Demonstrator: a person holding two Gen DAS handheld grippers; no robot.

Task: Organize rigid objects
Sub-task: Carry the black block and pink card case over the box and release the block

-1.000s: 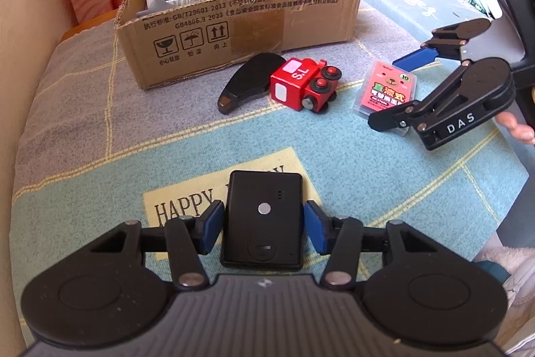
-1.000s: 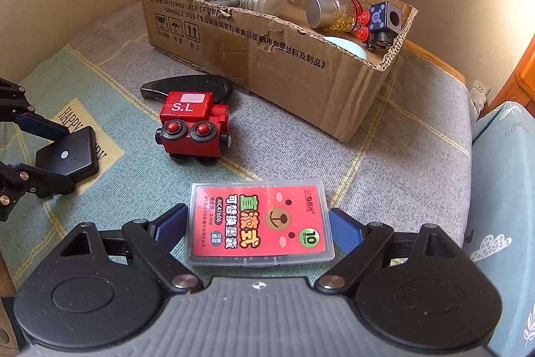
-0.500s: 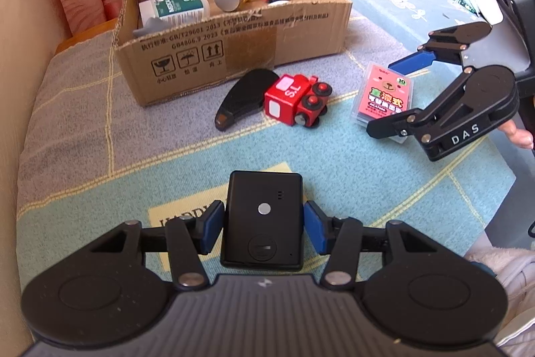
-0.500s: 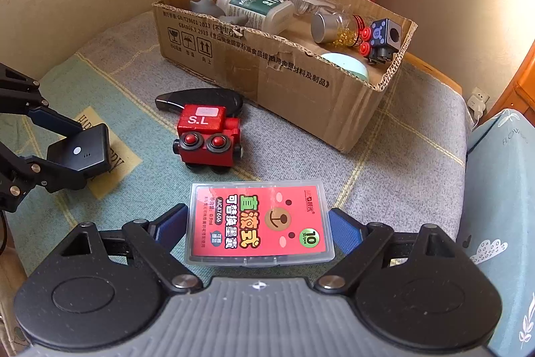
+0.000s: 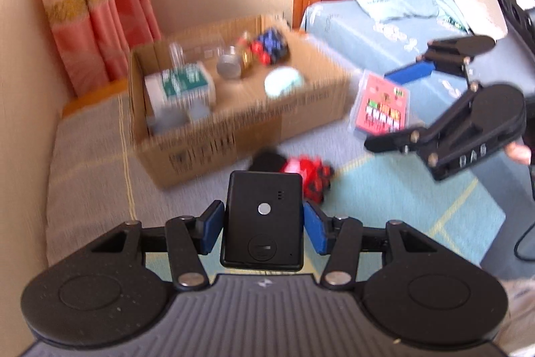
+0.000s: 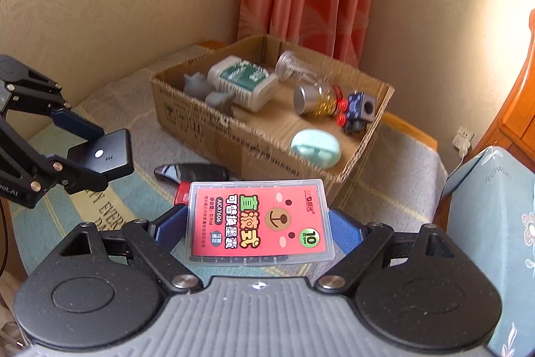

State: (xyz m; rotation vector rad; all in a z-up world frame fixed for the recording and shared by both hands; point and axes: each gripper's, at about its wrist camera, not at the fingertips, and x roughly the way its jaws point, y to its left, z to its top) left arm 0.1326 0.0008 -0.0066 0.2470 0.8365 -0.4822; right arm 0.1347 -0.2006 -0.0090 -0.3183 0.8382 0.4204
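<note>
Now left gripper point(image 5: 263, 221) clamps one black device point(image 5: 263, 218); right gripper point(image 6: 257, 223) clamps one red case point(image 6: 259, 219).

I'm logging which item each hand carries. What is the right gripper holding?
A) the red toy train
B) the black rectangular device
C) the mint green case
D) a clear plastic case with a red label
D: in the right wrist view the right gripper has its jaws closed on the clear plastic case, lifted above the blanket and short of the cardboard box.
</note>
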